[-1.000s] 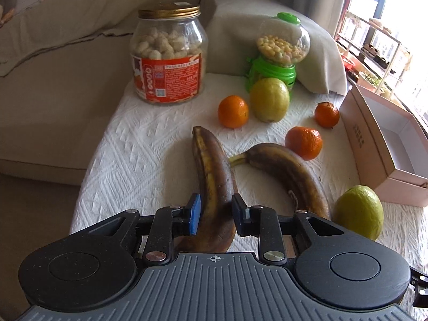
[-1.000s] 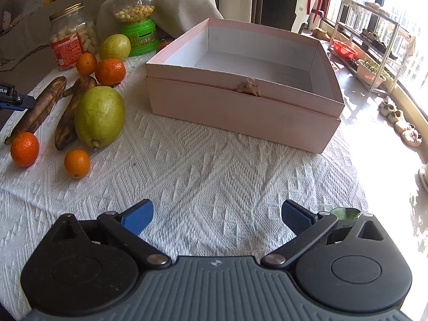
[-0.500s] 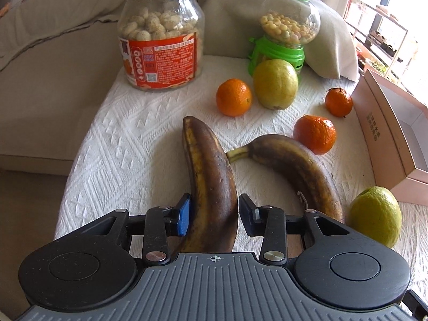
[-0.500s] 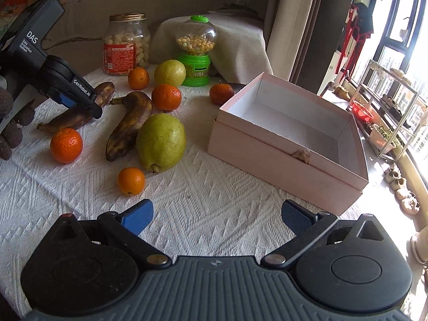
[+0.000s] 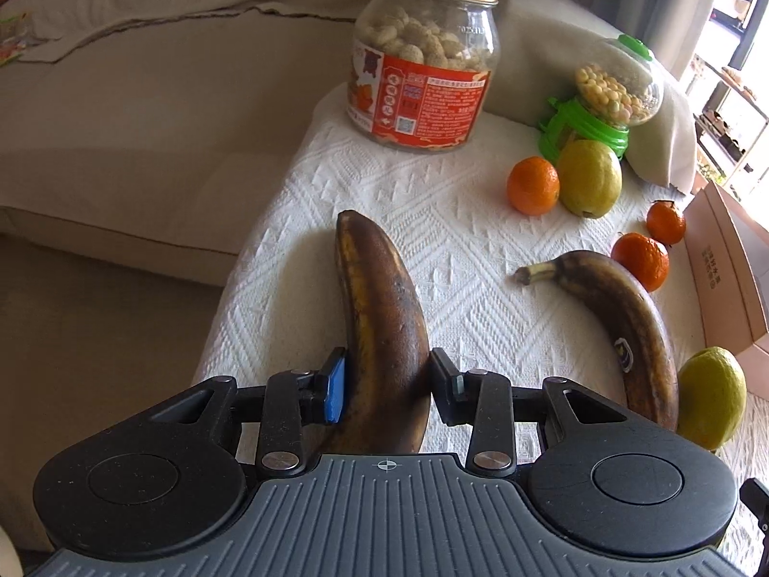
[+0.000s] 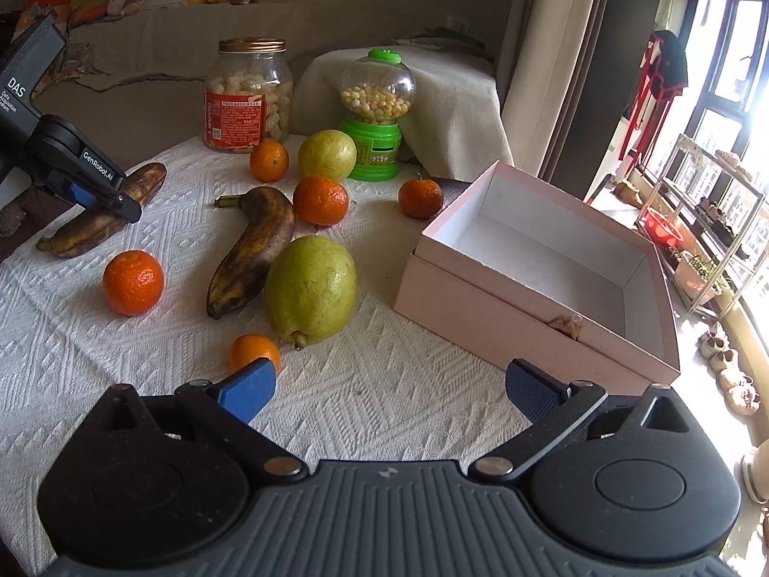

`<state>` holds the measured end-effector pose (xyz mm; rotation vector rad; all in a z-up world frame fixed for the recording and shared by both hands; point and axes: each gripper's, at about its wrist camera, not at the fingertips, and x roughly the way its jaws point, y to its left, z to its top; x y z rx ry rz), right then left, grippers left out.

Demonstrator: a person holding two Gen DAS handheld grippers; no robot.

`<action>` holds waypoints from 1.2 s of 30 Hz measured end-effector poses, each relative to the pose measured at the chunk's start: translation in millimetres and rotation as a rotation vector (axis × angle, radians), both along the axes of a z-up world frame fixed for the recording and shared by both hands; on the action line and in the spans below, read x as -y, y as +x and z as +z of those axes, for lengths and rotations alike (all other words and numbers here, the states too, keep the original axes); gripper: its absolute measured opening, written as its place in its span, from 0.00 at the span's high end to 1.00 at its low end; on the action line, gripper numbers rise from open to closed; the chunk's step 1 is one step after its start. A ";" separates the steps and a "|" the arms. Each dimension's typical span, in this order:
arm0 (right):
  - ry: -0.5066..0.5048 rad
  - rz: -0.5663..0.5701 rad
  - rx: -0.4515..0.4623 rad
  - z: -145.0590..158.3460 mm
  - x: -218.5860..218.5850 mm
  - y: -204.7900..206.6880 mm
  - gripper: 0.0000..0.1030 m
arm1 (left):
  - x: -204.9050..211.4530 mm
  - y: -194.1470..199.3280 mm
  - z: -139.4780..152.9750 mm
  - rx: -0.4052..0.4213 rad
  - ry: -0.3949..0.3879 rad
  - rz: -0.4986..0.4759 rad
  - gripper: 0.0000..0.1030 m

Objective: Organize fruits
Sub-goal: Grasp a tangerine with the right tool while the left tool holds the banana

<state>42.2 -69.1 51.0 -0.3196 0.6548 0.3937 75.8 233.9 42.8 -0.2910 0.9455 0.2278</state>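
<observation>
My left gripper (image 5: 386,387) is shut on a brown overripe banana (image 5: 377,307) near the table's left edge; it shows in the right wrist view (image 6: 98,214) too. A second brown banana (image 6: 254,245) lies mid-table beside a large green pear (image 6: 311,289). Several oranges (image 6: 133,282) and a yellow-green pear (image 6: 327,155) are scattered around. An open pink box (image 6: 543,264) stands empty on the right. My right gripper (image 6: 389,389) is open and empty, low over the cloth near a small orange (image 6: 251,350).
A snack jar (image 6: 247,96) and a green candy dispenser (image 6: 377,118) stand at the back. A white textured cloth (image 6: 384,384) covers the table. A sofa (image 5: 120,120) lies left of the table, a shelf rack (image 6: 711,221) by the window at right.
My left gripper's jaws closed onto the banana and it swung left, tilting the banana. My right gripper pulled back and turned left, bringing the fruit into view.
</observation>
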 end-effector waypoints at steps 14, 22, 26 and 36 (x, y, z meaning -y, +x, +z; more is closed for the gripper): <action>0.056 0.164 -0.124 32.1 -146.3 150.1 0.35 | -10.0 -18.3 0.9 0.029 -0.076 0.045 0.60; -0.037 0.217 -0.112 12.1 -210.7 177.8 0.35 | -10.7 -16.9 -0.7 0.021 -0.084 0.050 0.59; -0.101 0.231 -0.079 6.1 -225.3 173.6 0.38 | -10.8 -17.3 -0.6 0.023 -0.084 0.053 0.59; -0.045 0.241 -0.158 0.5 -189.8 168.4 0.74 | -4.3 -26.0 0.2 0.090 -0.086 0.034 0.61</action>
